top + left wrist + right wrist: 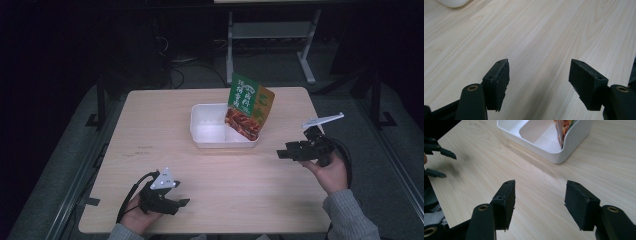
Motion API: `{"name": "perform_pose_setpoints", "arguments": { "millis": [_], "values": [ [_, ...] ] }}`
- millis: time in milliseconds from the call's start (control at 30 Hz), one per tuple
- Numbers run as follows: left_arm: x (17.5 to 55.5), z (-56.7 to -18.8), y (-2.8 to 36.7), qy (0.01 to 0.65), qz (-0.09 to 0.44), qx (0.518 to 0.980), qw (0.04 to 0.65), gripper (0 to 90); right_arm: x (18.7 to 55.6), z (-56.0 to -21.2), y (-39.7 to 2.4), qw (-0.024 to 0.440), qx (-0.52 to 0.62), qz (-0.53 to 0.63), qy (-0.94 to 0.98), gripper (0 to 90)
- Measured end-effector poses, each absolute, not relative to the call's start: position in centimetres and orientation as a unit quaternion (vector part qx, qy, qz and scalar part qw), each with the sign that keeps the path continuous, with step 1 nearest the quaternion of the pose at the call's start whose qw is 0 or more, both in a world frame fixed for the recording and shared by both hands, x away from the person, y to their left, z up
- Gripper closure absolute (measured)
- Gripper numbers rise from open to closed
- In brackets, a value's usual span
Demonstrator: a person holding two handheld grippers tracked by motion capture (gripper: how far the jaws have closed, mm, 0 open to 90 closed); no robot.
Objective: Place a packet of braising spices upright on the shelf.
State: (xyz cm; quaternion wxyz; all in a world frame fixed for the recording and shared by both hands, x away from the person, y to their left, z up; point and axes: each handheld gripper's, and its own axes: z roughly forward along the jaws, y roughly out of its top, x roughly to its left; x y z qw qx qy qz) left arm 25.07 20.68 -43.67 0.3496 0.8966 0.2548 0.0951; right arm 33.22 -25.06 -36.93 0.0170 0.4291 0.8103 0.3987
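On pale wood table, dark room

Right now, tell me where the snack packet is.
In the high view the packet stands tilted in the right compartment of the white tray, at the table's far middle, ahead of the right tool.

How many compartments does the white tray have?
2 show. The snack packet stands tilted in the right compartment of the white tray; the left compartment lies empty. The packet may hide more.
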Motion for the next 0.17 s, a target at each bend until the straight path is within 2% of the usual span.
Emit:
{"name": "perform_pose_setpoints", "arguments": {
  "millis": [167],
  "values": [
    [25.1, -43.7, 20.8, 0.256, 0.094, 0.896, 0.35, 31.7, 31.6, -38.0, -24.9, 0.034, 0.422, 0.405, 0.81, 36.2]
  ]
}}
